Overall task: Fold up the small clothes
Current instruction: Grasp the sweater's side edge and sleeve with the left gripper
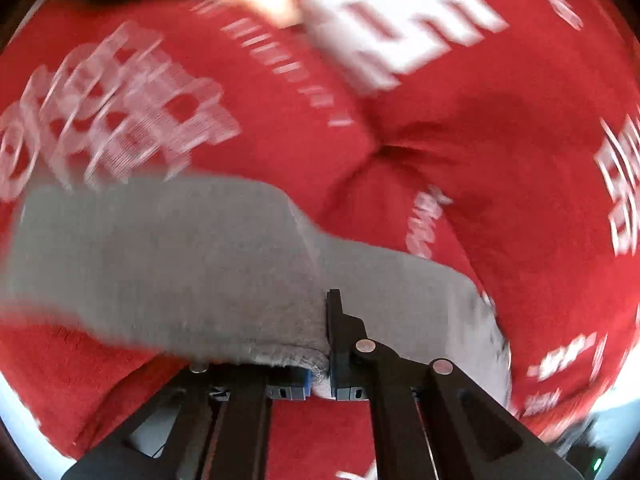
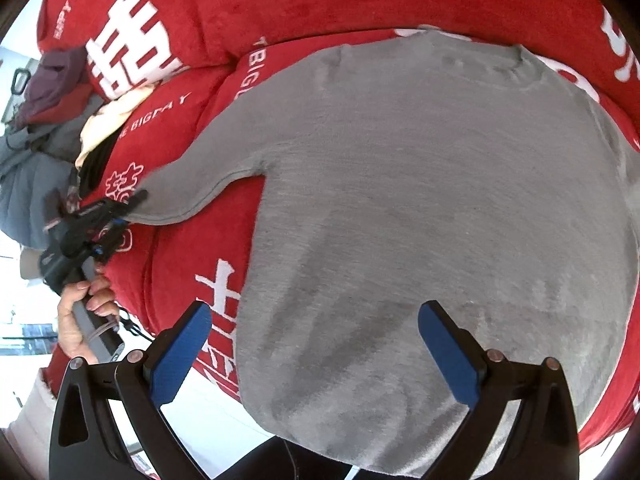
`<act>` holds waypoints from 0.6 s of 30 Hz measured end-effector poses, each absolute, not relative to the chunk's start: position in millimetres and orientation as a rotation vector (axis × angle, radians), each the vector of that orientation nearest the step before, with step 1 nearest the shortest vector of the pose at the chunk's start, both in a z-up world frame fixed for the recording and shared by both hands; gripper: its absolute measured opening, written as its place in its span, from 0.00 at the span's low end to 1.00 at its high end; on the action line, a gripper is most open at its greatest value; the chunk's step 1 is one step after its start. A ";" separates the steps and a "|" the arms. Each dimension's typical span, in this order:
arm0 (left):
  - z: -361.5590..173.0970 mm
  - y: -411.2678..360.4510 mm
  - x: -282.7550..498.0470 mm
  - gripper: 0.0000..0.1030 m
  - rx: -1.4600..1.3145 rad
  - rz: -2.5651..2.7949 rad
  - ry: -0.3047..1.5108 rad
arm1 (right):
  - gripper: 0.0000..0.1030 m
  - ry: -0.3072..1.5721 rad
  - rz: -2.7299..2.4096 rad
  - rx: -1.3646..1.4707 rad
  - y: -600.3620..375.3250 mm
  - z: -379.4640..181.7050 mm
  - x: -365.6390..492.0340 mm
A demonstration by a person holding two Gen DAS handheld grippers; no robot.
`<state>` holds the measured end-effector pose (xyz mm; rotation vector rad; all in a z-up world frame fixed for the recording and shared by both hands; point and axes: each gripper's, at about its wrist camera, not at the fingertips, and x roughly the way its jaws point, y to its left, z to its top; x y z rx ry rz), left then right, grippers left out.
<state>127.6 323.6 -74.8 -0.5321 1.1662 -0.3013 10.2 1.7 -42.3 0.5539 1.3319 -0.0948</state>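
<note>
- the grey sweater [image 2: 420, 208] lies spread flat, front down or up i cannot tell, on a red blanket [image 2: 280, 4] printed with white characters; its collar is at the far side and its hem at the near edge.
- one sleeve [image 2: 208, 184] stretches out to the left, off the body, over the red cloth.
- the left gripper [image 2: 120, 210] is clamped on the cuff end of that sleeve; in its own view the jaws are pinched together with grey knit [image 1: 168, 256] caught between them, the fabric draping over the fingers.
- a person's hand [image 2: 80, 320] grips the handle of that tool at the left edge.
- the right gripper [image 2: 316, 356] hovers above the near part of the body, jaws spread wide, blue pads [image 2: 180, 356] bare, nothing held.
- handling, as i judge it: a soft, light, limp knit. it will sag and stretch where pinched, and it should cling to the fuzzy blanket rather than slide.
- best holds look like the firmer edges: cuff, hem, shoulder seam. a pinch mid-panel would likely only bunch it.
- likely risk: dragging the sleeve across could pull the body askew, so the free gripper may need to pin the near hem.
- a heap of other clothes [image 2: 52, 92] sits far left.
</note>
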 end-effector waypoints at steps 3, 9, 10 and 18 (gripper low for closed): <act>-34.5 269.8 125.5 0.06 -0.426 -0.449 1.113 | 1.00 1.305 -0.108 0.575 -15.6 -37.9 2.0; 22.3 125.2 98.4 0.06 -0.236 -0.743 1.040 | 1.00 1.220 -0.181 0.632 -71.0 -20.1 -19.4; 24.2 96.5 92.3 0.06 -0.202 -0.780 1.042 | 1.00 1.203 -0.205 0.644 -85.7 -17.2 -27.2; -35.9 -48.3 39.5 0.06 0.228 -0.768 1.127 | 1.00 1.199 -0.366 0.717 -170.7 -29.4 -85.0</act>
